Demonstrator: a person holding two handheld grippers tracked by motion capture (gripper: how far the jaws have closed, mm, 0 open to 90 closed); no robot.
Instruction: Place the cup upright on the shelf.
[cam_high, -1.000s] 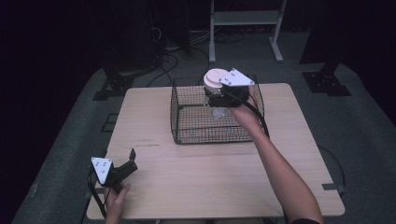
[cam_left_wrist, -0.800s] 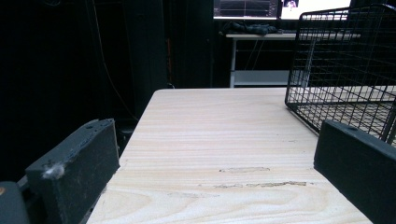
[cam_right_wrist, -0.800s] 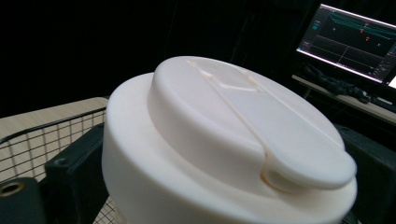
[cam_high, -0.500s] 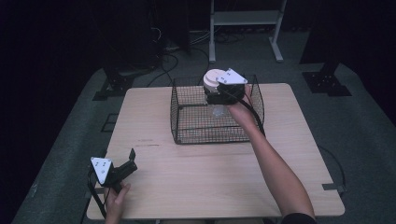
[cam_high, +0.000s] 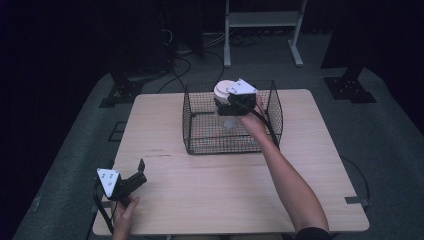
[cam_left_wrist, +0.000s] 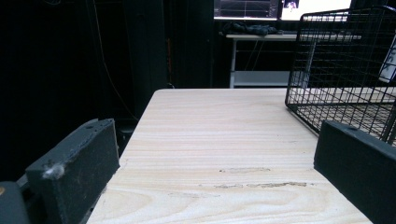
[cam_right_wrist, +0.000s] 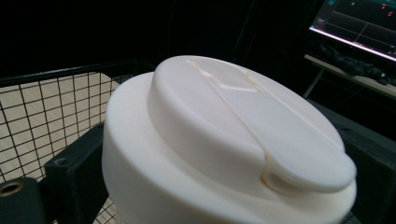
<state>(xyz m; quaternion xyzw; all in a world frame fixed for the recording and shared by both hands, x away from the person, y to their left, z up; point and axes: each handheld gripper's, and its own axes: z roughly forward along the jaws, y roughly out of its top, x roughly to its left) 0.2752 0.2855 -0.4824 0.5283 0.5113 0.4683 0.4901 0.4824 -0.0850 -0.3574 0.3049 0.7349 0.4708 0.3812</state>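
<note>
Dark room all around, with a light wood desk (cam_high: 210, 200) in the middle of a grey carpeted floor (cam_high: 385, 130) and a white metal frame stand (cam_high: 262, 20) behind it. Some cables (cam_high: 175, 60) trail on the floor past the far edge, and a lit monitor (cam_right_wrist: 359, 23) sits off in the background of the right gripper view.

On the far half of the desk sits a black wire basket (cam_high: 200, 145), open on top. The right tool (cam_high: 231, 102) is held over the basket's far side, the arm reaching in from the bottom right. It's clamped on a white round container with a flip-top lid (cam_high: 224, 89). In the right gripper view that container (cam_right_wrist: 224, 149) sits between the two black jaws, one on each side pressed against it, with the basket mesh (cam_right_wrist: 42, 116) behind and below. I can't tell whether the container is resting on the basket floor or held up off it.

The left tool (cam_high: 135, 172) is down at the near left corner of the desk, held in the left hand (cam_high: 125, 212), well apart from the basket. Its jaws stand wide apart with nothing between them, just bare desk (cam_left_wrist: 224, 140) ahead in the left gripper view and the basket's corner (cam_left_wrist: 341, 70) off to the right.
</note>
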